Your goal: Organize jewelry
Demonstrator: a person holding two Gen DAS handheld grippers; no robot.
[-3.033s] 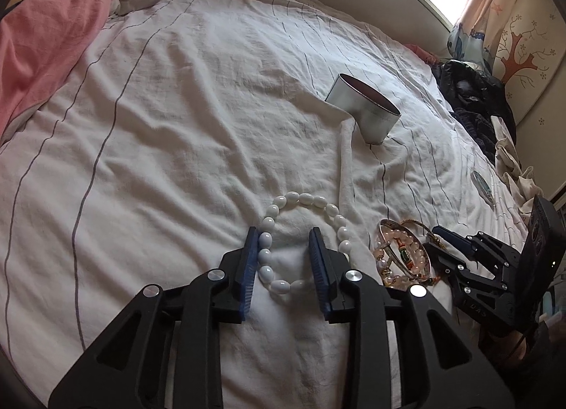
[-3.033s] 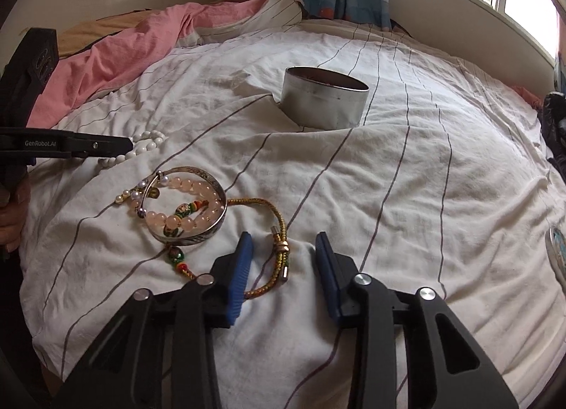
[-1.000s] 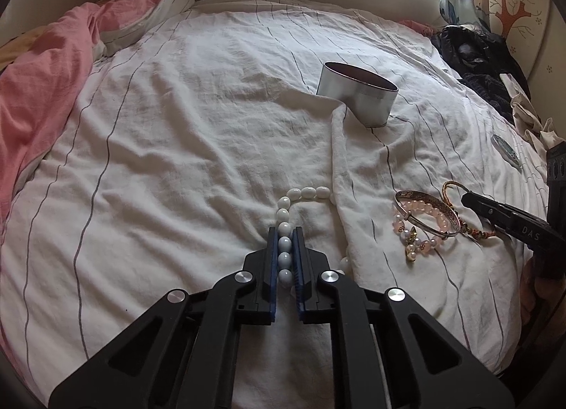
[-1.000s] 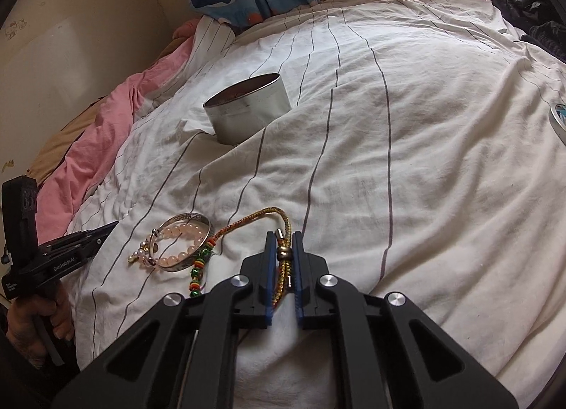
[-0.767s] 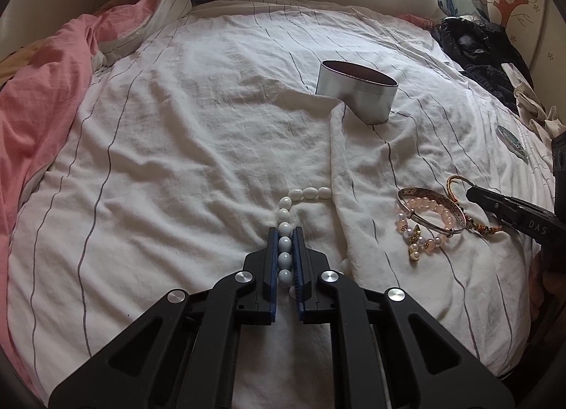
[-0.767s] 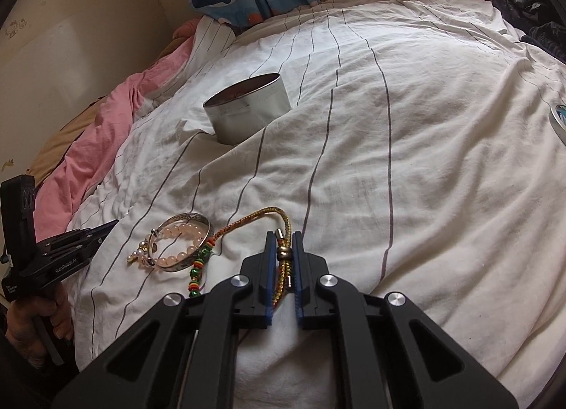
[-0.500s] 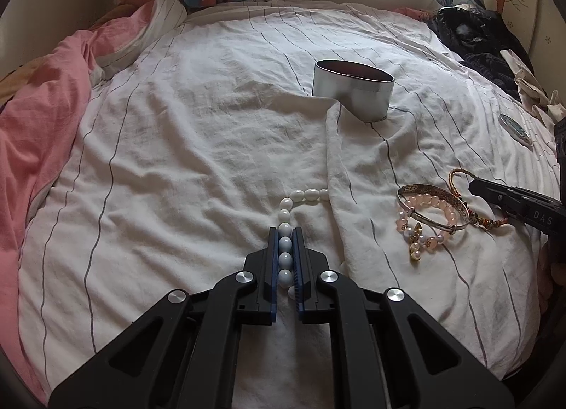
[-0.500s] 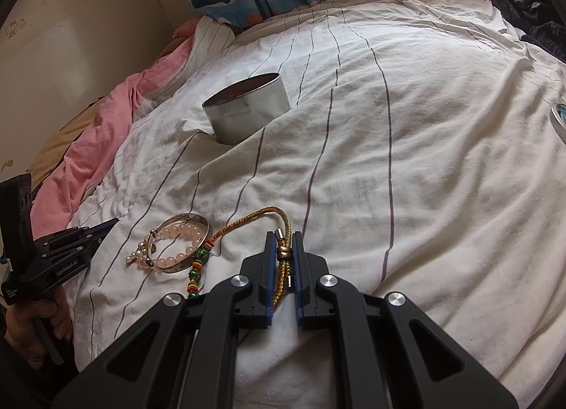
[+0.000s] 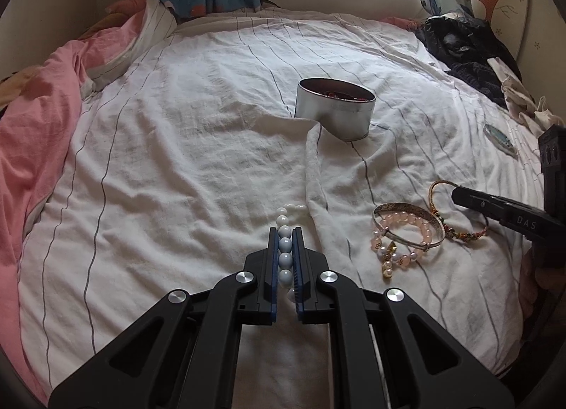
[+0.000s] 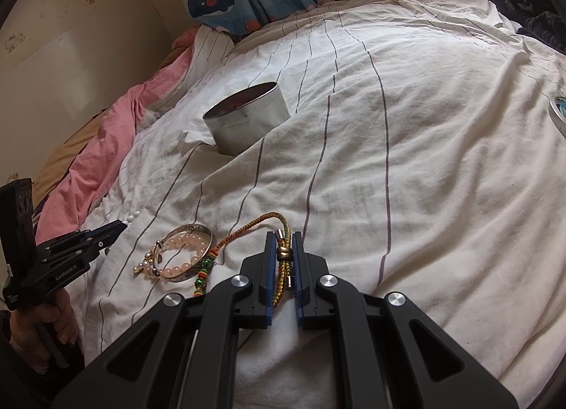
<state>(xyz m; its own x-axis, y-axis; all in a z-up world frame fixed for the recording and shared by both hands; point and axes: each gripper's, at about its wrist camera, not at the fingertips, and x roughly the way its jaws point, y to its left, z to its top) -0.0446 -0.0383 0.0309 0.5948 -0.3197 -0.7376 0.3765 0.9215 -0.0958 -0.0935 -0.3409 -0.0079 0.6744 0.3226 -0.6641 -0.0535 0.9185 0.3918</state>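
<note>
My left gripper (image 9: 285,232) is shut on a white bead bracelet (image 9: 285,249), whose far end hangs out past the fingertips over the white striped sheet. My right gripper (image 10: 283,235) is shut on a gold braided cord bracelet (image 10: 254,225) that trails left on the sheet. A silver bangle with pink beads (image 9: 408,228) lies between the two grippers; it also shows in the right wrist view (image 10: 185,249). A round silver tin (image 9: 334,111), open with dark contents, stands farther back on the bed; the right wrist view shows it too (image 10: 246,119).
A pink blanket (image 9: 39,119) is bunched along the left side. Dark clothes (image 9: 463,44) lie at the far right. A small round lid-like object (image 9: 498,136) lies on the sheet at right. A raised sheet fold (image 9: 315,168) runs from the tin toward me.
Three seconds ago both grippers were open around their bracelets; each has since shut on its bracelet. In the last second the left gripper has lifted and pulled the white beads up; the right has barely moved.
</note>
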